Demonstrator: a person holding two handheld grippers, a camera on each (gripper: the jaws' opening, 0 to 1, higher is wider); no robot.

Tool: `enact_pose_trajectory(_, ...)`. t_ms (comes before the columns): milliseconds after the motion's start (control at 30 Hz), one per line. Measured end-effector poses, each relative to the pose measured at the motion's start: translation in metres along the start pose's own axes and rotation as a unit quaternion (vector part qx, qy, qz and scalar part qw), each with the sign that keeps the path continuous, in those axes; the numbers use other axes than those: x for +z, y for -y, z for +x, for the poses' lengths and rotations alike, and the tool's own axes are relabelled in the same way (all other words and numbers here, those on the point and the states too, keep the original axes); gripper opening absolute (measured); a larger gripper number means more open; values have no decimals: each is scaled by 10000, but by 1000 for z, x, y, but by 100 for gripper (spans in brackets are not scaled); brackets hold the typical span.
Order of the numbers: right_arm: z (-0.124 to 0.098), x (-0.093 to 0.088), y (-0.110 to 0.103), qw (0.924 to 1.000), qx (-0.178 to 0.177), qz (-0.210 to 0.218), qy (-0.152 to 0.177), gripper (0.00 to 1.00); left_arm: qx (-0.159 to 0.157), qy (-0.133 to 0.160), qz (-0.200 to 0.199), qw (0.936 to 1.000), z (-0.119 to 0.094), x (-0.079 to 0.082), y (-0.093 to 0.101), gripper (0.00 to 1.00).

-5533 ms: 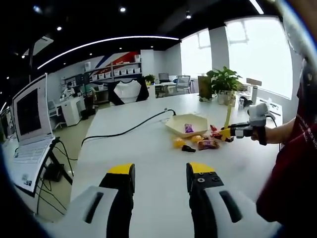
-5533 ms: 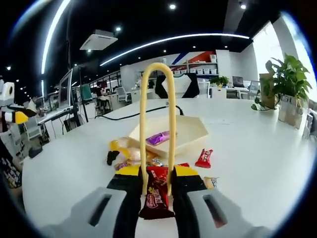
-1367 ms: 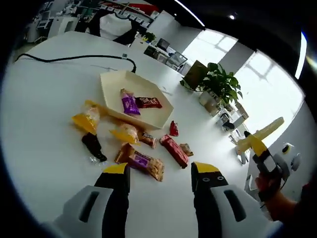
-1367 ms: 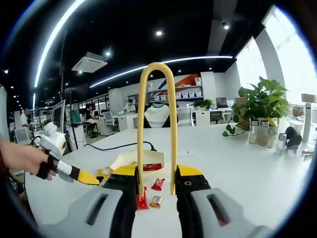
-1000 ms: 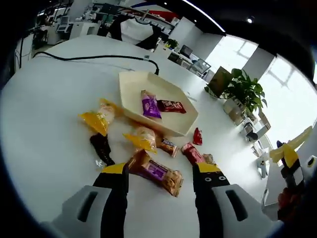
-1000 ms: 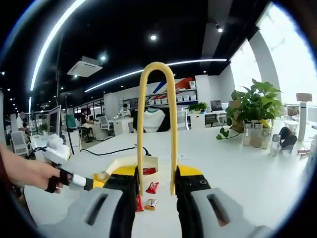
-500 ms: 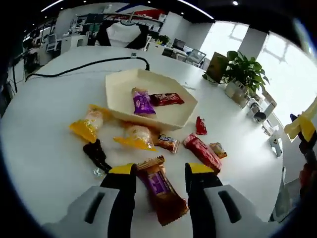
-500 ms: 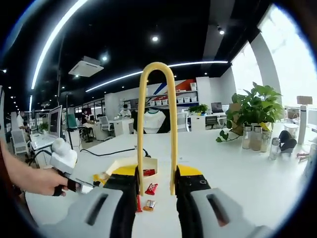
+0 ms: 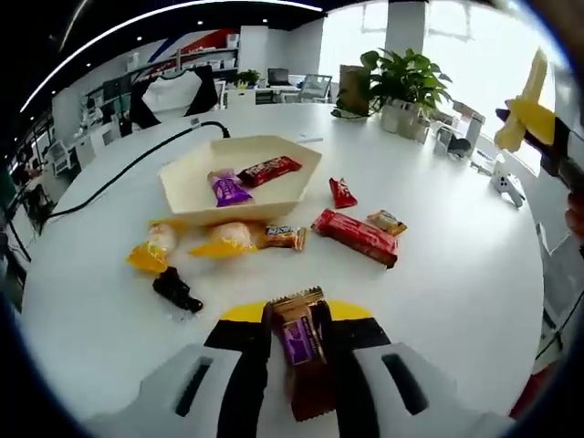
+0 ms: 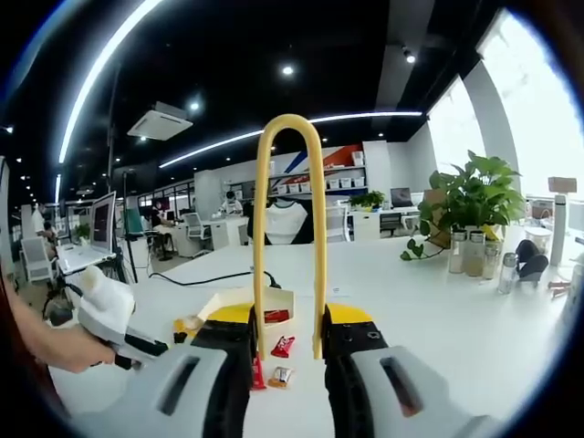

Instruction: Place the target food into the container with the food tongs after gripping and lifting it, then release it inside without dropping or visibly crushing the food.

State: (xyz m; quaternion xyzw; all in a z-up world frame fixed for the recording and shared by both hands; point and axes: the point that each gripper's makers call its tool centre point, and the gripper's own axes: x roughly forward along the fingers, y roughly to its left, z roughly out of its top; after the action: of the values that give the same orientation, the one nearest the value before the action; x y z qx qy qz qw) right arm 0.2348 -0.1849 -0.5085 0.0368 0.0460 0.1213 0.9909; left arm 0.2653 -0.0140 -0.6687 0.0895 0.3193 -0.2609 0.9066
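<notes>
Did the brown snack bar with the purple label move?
Yes. The brown snack bar with the purple label left the table near the cream tray and now sits clamped between the left gripper's jaws.

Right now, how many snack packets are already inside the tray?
2: a purple packet near the middle of the beige tray, and a dark red bar just right of it. Others lie outside on the table; none looks hidden.

A black cable (image 9: pixel 137 162) is seen trailing across the white table (image 9: pixel 438 292), while a potted plant (image 9: pixel 401 82) is set near its far edge beside small bottles (image 10: pixel 474 251). Shelving (image 10: pixel 338 178) and desks with monitors (image 10: pixel 100 233) are lit by ceiling light strips (image 10: pixel 91 82) in the open office beyond.
</notes>
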Motion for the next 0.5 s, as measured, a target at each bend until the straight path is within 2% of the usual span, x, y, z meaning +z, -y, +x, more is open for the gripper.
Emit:
enact_pose_trajectory(167, 0, -2, -7, 10000, 62, -57, -34, 25, -10, 72, -327, 9994, -7, -4, 5, 22)
enact_pose_trajectory(267, -1, -5, -12, 9999, 108, -67, -73, 25, 12, 196, -847, 9962, -11, -5, 8, 22)
enact_pose_trajectory(300, -1, -6, -13, 9999, 117, -64, -85, 25, -18, 262, -910, 9955, -12, -4, 10, 22)
enact_pose_trajectory(433, -2, -10, -21, 9998, 154, -39, -145, 25, -198, 378, -731, 9964, -13, -1, 23, 26)
enact_pose_trajectory(500, -2, -12, -25, 9997, 193, -20, -174, 25, -265, 521, -697, 9959, -17, 7, 26, 27)
